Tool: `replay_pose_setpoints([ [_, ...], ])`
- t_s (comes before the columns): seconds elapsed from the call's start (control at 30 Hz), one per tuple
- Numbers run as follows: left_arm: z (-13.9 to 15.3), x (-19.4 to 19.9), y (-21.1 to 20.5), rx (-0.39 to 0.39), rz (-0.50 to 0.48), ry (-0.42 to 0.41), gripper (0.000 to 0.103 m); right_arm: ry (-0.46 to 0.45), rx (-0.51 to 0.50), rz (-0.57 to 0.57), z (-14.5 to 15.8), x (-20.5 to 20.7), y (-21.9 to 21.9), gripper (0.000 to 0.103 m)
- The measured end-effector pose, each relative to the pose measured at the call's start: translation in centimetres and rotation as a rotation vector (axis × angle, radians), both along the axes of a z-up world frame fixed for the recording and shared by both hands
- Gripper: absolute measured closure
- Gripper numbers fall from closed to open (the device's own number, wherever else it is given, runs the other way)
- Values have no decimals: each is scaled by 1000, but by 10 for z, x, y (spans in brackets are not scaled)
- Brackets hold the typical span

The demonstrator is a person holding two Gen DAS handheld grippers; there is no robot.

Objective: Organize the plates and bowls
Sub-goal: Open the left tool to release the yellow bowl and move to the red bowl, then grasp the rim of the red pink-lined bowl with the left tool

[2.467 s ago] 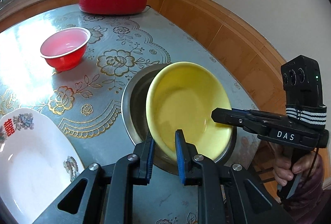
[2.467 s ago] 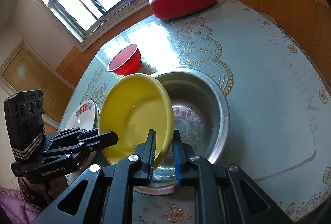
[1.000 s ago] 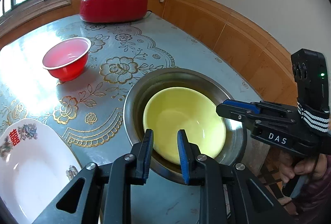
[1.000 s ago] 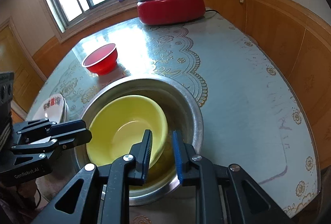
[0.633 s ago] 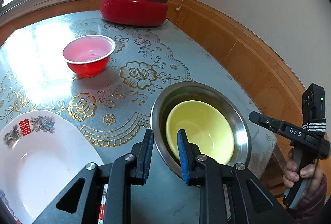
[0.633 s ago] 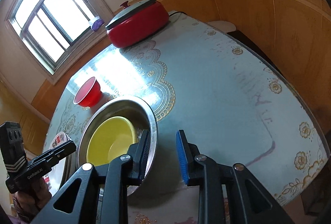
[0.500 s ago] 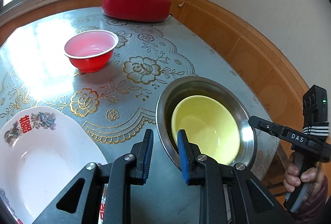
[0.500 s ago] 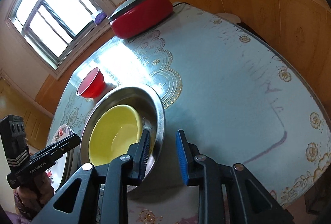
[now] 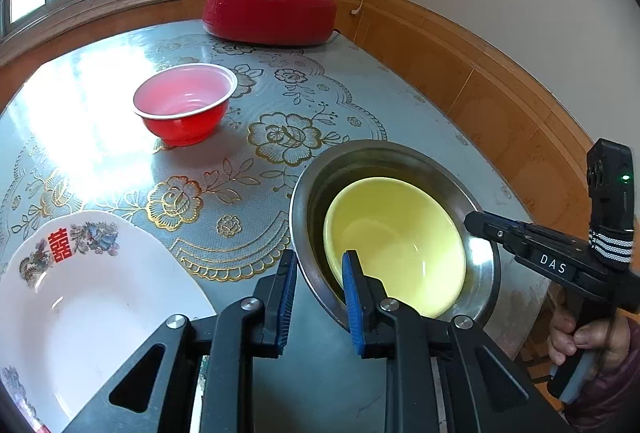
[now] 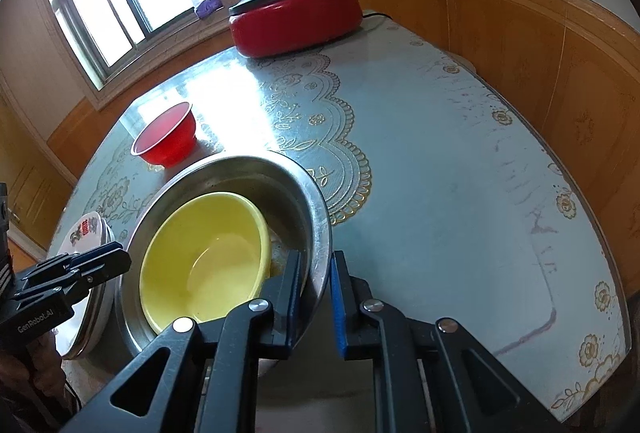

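The yellow bowl (image 9: 396, 245) (image 10: 200, 257) lies inside the steel basin (image 9: 384, 149) (image 10: 240, 163). My left gripper (image 9: 319, 255) hovers at the basin's near-left rim. Its jaws stand a narrow gap apart and the rim shows in that gap, but I cannot see whether the pads touch it. My right gripper (image 10: 316, 255) is on the basin's opposite rim. Its jaws are closing with the rim between them, one finger inside the basin and one outside. A red bowl (image 9: 184, 105) (image 10: 166, 141) stands apart, farther back on the table.
A white plate (image 9: 80, 305) with a red character lies at the table's near-left, close to the basin. A red lidded cooker (image 9: 272, 13) (image 10: 296, 21) stands at the far edge by the wall. A person's hand (image 9: 580, 337) holds the right gripper's handle.
Both grippers lowered the yellow bowl into the basin, let it go and drew back. They have since come in close to the basin's rim, and the right jaws have narrowed onto it.
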State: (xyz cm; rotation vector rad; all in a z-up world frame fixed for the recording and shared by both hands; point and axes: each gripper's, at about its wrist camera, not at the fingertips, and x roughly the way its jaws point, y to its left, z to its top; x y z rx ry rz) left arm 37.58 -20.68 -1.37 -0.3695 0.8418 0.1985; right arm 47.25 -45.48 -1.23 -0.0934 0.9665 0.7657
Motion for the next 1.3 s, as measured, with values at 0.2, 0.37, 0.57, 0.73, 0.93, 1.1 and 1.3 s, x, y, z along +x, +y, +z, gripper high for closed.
replay_pose_setpoints([
  [0.2,3,-6,5,-6,40,-9,79,70,21,34,-3,7,1,86],
  [0.37,8,-11,12,-9,82,-2,71,48,11,-1,3,14,-6,71],
  [0.57,15,-15,21,35,130,37,62,24,40,-17,19,26,-4,63],
  [0.73,23,-19,28,49,158,35,59,46,106,51,34,29,19,62],
  [0.93,28,-22,36,90,208,45,44,105,155,166,42,24,60,62],
  [1.1,28,-26,44,91,241,55,44,181,179,216,40,28,91,62],
  [1.3,31,-27,54,89,264,54,44,295,217,220,31,40,119,62],
])
